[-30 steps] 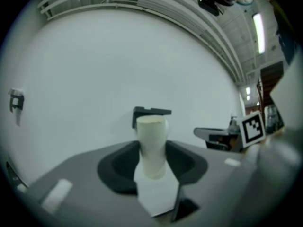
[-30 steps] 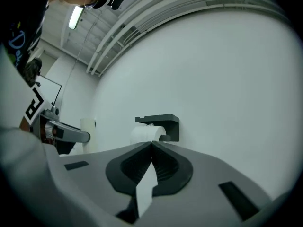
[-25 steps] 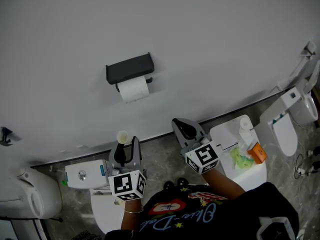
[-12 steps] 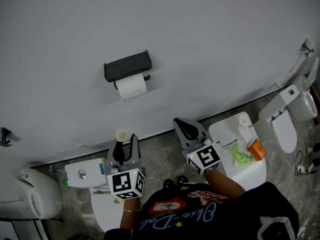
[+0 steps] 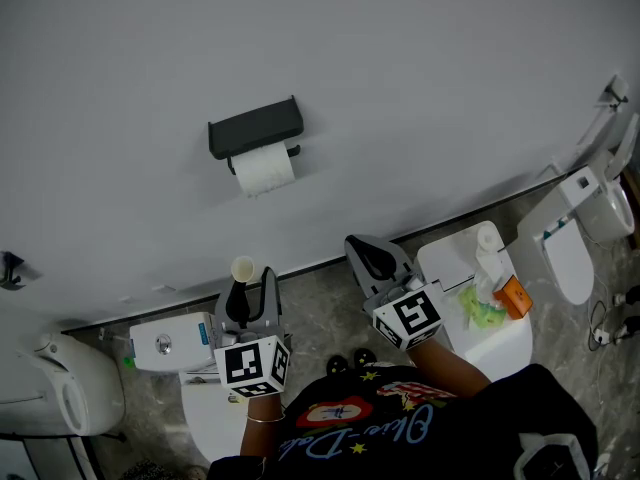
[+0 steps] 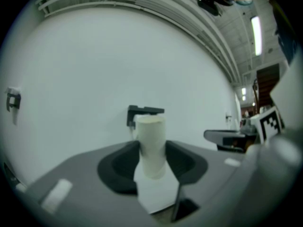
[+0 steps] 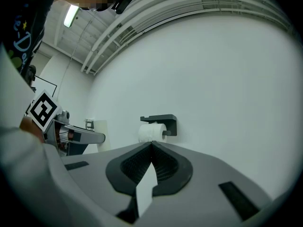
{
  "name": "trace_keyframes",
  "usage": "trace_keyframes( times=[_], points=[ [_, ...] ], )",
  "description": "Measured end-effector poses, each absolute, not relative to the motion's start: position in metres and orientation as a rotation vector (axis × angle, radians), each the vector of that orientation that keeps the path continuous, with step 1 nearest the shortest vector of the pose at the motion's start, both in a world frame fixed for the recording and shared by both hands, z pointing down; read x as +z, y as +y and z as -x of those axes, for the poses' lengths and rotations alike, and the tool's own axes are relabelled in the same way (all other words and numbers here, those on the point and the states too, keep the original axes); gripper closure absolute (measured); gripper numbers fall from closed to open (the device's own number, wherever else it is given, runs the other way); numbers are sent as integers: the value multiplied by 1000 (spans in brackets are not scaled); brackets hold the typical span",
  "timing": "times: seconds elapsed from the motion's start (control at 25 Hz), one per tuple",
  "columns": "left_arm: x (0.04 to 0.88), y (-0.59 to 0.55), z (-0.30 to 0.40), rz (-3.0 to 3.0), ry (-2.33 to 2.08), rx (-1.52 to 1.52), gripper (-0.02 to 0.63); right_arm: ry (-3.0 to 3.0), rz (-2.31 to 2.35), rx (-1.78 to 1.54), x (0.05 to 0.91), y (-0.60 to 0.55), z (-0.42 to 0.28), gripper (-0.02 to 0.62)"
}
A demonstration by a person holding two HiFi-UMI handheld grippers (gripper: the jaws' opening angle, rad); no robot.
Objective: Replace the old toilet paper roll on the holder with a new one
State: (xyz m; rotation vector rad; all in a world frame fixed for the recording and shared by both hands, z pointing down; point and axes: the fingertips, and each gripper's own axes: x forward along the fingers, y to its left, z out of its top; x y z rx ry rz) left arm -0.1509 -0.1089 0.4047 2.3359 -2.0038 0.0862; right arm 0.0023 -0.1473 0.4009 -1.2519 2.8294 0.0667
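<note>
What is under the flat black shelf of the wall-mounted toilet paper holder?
A white toilet paper roll hangs directly under the black shelf. Only the bar's dark end shows beside it; the rest is covered by the roll.

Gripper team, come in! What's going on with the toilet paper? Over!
Left hand-held gripper shut on cardboard tube. Right hand-held gripper shut, empty. White roll hangs on wall holder. Nothing in the way.
</note>
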Motion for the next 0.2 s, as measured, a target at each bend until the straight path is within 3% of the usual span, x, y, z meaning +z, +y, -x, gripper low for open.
trace_keyframes(
  times=[0.2],
  points=[
    [403, -108, 149, -2343, -1996, 90, 434, 2827, 1244, 67, 397, -144, -1, 581]
  ],
)
